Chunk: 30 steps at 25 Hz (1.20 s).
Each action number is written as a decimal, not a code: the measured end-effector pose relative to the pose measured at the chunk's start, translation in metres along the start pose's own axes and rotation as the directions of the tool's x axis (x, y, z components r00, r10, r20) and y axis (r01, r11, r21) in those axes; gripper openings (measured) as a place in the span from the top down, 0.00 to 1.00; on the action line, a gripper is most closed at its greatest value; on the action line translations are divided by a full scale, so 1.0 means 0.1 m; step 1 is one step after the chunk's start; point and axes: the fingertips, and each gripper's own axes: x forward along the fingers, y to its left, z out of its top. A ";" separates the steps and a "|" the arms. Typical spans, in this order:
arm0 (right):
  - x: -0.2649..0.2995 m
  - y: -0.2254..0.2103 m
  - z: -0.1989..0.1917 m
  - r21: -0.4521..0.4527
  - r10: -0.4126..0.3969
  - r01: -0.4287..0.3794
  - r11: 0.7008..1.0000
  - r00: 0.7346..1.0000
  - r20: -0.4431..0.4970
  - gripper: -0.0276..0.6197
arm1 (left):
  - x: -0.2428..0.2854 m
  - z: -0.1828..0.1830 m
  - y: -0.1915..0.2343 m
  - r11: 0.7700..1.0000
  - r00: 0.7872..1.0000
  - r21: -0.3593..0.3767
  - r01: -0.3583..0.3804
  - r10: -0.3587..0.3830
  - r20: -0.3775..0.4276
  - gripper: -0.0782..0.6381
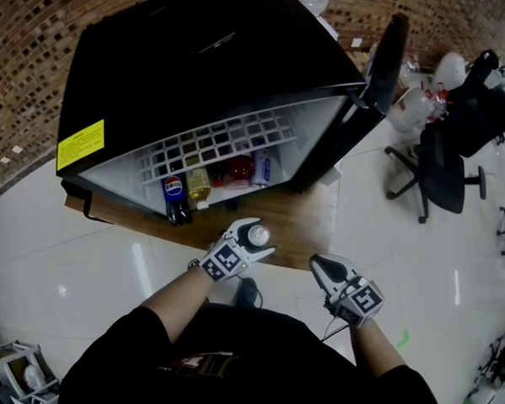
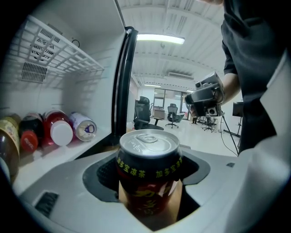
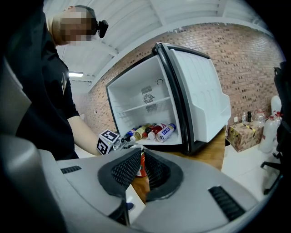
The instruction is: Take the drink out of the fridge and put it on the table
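A red and black drink can (image 2: 148,157) with a silver top stands upright between the pads of my left gripper (image 2: 148,175), which is shut on it. From the head view, that left gripper (image 1: 252,239) and the can (image 1: 258,235) are over the wooden table (image 1: 302,221), just in front of the open black fridge (image 1: 201,59). Inside the fridge, a cola bottle (image 1: 175,196), a yellow bottle (image 1: 198,186) and a red bottle (image 1: 237,169) lie on the floor. My right gripper (image 1: 323,266) hangs to the right, near the table's front edge, shut and empty. The right gripper view shows the can (image 3: 142,170) past its jaws.
The fridge door (image 1: 386,65) stands open to the right. A wire shelf (image 1: 213,140) sits above the drinks. Black office chairs (image 1: 444,165) and large water bottles (image 1: 418,108) stand at the right. A cardboard box (image 3: 243,133) rests beyond the table. The floor is glossy white tile.
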 end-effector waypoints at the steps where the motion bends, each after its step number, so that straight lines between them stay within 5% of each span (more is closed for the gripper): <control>1: 0.00 0.01 0.00 -0.001 0.001 -0.001 1.000 1.000 0.000 0.89 | 0.00 -0.03 -0.01 1.000 1.000 -0.002 0.000 0.000 -0.012 0.41; 13: -0.01 0.16 0.09 -0.022 0.015 -0.015 1.000 1.000 0.023 0.89 | -0.59 -0.03 0.04 0.985 0.996 -0.146 -0.087 0.090 0.020 0.34; 19: -0.04 0.43 0.24 -0.023 0.012 -0.010 1.000 0.999 0.053 0.89 | -1.61 0.11 -0.10 0.947 0.982 -0.301 -0.110 0.150 0.113 0.53; 30: 0.81 1.84 0.50 -0.067 -0.036 0.044 0.997 0.992 0.121 0.89 | -4.05 0.32 0.19 0.931 0.939 -0.356 -0.075 0.186 0.288 0.84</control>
